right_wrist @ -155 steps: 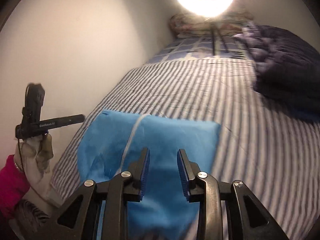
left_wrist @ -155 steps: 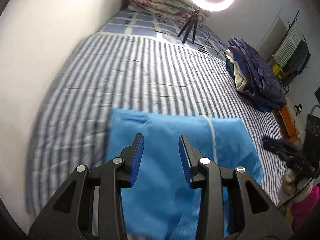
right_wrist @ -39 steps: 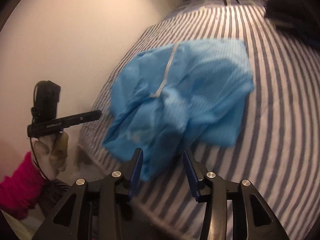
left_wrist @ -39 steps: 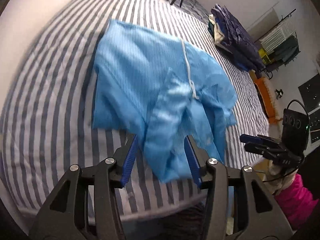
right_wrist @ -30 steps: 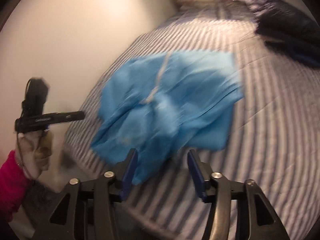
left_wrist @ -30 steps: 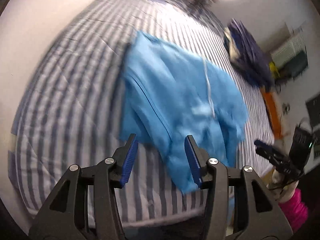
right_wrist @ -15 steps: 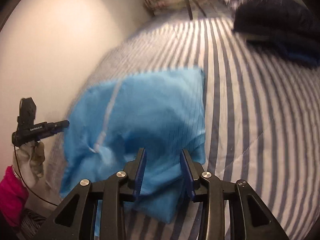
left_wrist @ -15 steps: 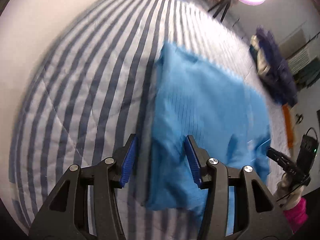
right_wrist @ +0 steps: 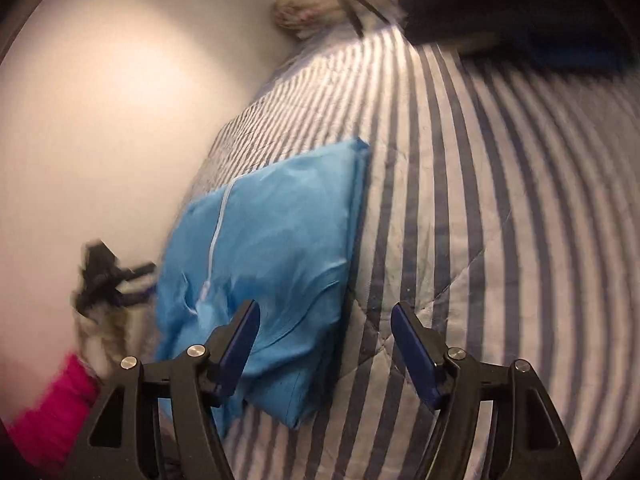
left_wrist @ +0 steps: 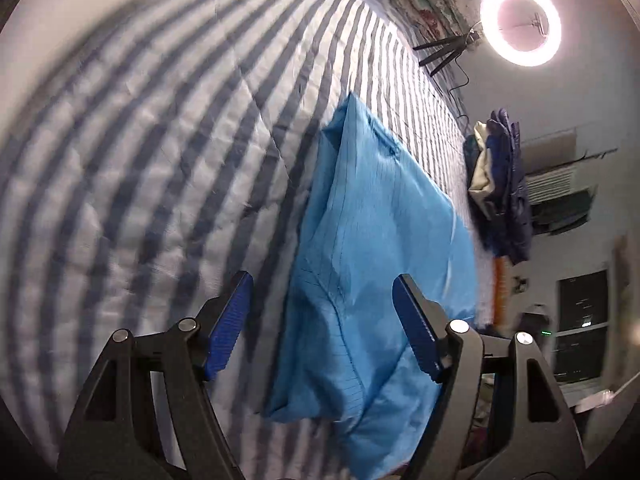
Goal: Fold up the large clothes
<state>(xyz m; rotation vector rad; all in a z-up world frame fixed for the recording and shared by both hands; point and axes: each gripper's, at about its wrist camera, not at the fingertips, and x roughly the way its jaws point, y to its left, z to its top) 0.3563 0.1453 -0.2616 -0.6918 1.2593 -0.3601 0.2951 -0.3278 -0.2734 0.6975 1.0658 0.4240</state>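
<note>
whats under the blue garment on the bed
The blue garment lies folded on the striped bedspread, which shows all around it. The folded-under layers and anything between them and the cover are hidden.

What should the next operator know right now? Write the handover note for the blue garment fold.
Left hand-held gripper: jaws opening, pads clear of the cloth.
Right hand-held gripper: jaws opening, nothing pinched.
Blue zip-front garment: lying folded over on the striped bedspread, near the bed's front edge, zipper side up.
Done: a fold is laid and released.
Left: probably another fold to make it compact, then smoothing the wrinkled near end.
</note>
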